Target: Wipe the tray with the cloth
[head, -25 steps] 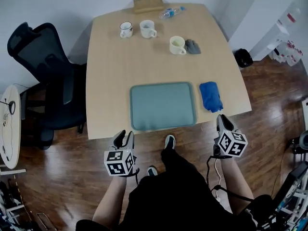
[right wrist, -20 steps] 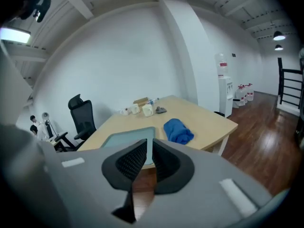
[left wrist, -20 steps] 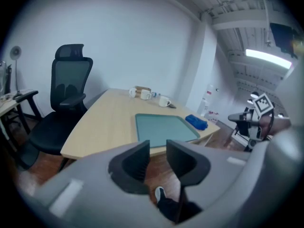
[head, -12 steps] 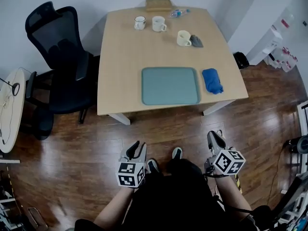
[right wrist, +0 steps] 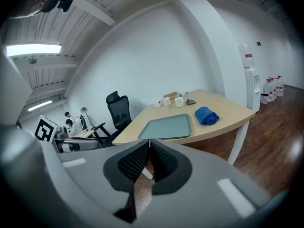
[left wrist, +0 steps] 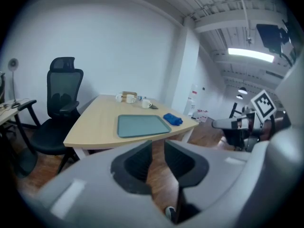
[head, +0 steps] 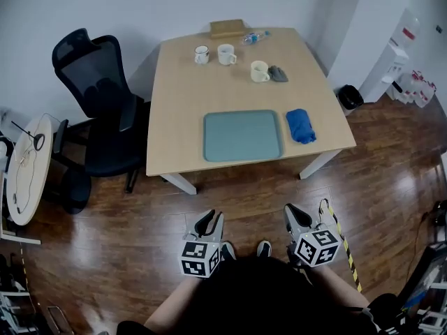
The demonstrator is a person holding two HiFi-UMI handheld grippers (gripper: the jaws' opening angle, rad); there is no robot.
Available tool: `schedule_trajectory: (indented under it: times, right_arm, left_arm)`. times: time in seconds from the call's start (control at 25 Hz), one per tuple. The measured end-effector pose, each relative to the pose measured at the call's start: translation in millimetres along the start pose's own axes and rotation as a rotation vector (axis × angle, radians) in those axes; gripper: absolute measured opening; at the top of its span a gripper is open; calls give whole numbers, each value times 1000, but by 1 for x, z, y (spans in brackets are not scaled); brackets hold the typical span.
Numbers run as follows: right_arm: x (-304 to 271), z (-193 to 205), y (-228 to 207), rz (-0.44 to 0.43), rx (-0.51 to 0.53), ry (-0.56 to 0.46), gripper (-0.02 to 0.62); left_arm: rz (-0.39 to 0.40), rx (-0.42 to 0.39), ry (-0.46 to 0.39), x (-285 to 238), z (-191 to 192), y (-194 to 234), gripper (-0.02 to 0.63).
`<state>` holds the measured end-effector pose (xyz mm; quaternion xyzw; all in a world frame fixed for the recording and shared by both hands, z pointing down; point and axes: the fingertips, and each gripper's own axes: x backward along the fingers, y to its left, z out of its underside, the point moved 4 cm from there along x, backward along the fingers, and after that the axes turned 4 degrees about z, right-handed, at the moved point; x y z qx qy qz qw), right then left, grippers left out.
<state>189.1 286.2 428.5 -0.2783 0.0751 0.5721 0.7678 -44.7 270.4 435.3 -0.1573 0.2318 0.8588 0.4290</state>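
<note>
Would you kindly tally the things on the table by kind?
Mugs: 3
Tray: 1
Blue cloth: 1
Bottle: 1
Wooden box: 1
Grey object: 1
Total: 8

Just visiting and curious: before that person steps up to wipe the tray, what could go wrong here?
The cloth lies near the table's right edge; a clumsy grab might push it off. The tray sits by the front edge, so wiping may slide it. The right tongs are shut and must open first.
</note>
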Motion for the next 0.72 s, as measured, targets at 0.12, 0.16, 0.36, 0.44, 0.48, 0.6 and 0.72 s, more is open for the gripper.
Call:
schedule_trajectory:
  times: [0.12, 0.16, 0.36, 0.44, 0.48, 0.6, 0.72]
  right_arm:
    - [5, 1, -7, -6, 16, -5, 12]
    - [6, 1, -8, -8, 26, -10, 12]
    - [12, -1, -10, -17, 77, -17, 12]
    - [13, -1, -10, -19, 88, -18, 12]
    - [13, -2, -10, -21, 91, -19, 11]
    - [13, -4, -7, -24, 106, -25, 9]
    - [13, -6, -3, -24, 121, -28, 8]
  left_arm:
    - [23, -8, 22, -1, 6, -20, 78]
    - [30, -13, 30, -1, 9, -24, 78]
    - [39, -17, 48, -1, 14, -36, 77]
    - [38, -18, 52, 0, 15, -37, 77]
    - [36, -18, 54, 1, 15, -37, 77]
    - [33, -18, 55, 2, 15, -36, 77]
    - [33, -20, 60, 5, 16, -36, 75]
